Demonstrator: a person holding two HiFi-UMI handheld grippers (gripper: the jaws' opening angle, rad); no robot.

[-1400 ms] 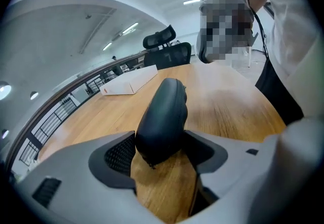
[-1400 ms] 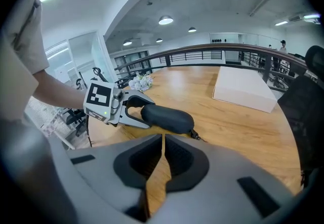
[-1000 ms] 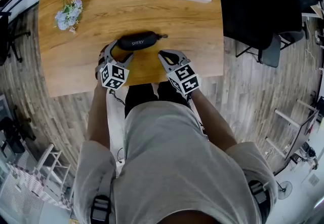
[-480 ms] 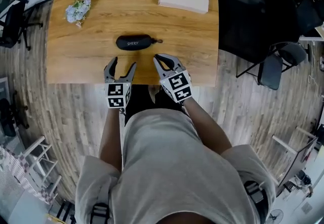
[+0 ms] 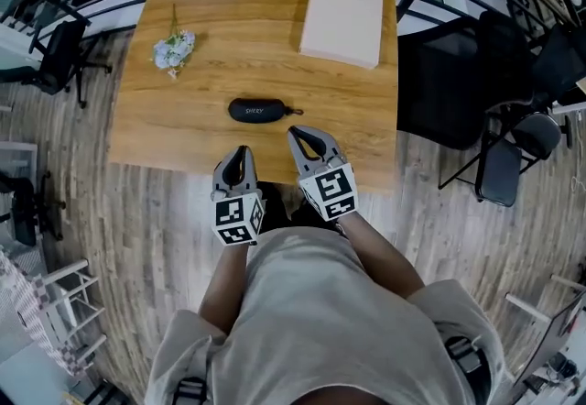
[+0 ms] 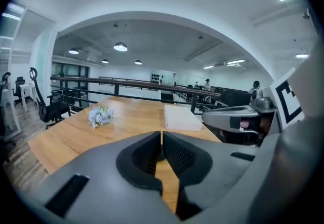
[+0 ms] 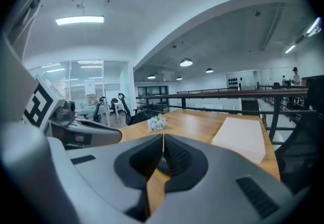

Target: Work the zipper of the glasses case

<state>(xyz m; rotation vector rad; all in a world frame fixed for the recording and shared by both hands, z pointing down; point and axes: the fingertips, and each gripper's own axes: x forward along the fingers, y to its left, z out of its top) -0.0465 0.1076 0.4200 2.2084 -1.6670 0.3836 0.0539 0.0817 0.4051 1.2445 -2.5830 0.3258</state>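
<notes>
The black glasses case (image 5: 258, 109) lies closed on the wooden table (image 5: 183, 133), its zipper pull (image 5: 295, 112) sticking out at the right end. Both grippers hang over the table's near edge, apart from the case. My left gripper (image 5: 240, 153) has just closed its jaws and holds nothing; in its own view the left gripper (image 6: 161, 134) shows its tips touching. My right gripper (image 5: 295, 133) is also shut and empty, as the right gripper view (image 7: 163, 137) confirms. The case does not show clearly in either gripper view.
A pale flat box (image 5: 343, 18) lies at the table's far right and a small flower sprig (image 5: 174, 50) at the far left. Black chairs (image 5: 513, 128) stand to the right of the table, another chair (image 5: 59, 60) to the left, and a railing runs behind.
Both grippers have risen and drawn back from the case towards the table's near edge. The left jaws, open by the case's left end before, are now shut. The case stays on the table.
</notes>
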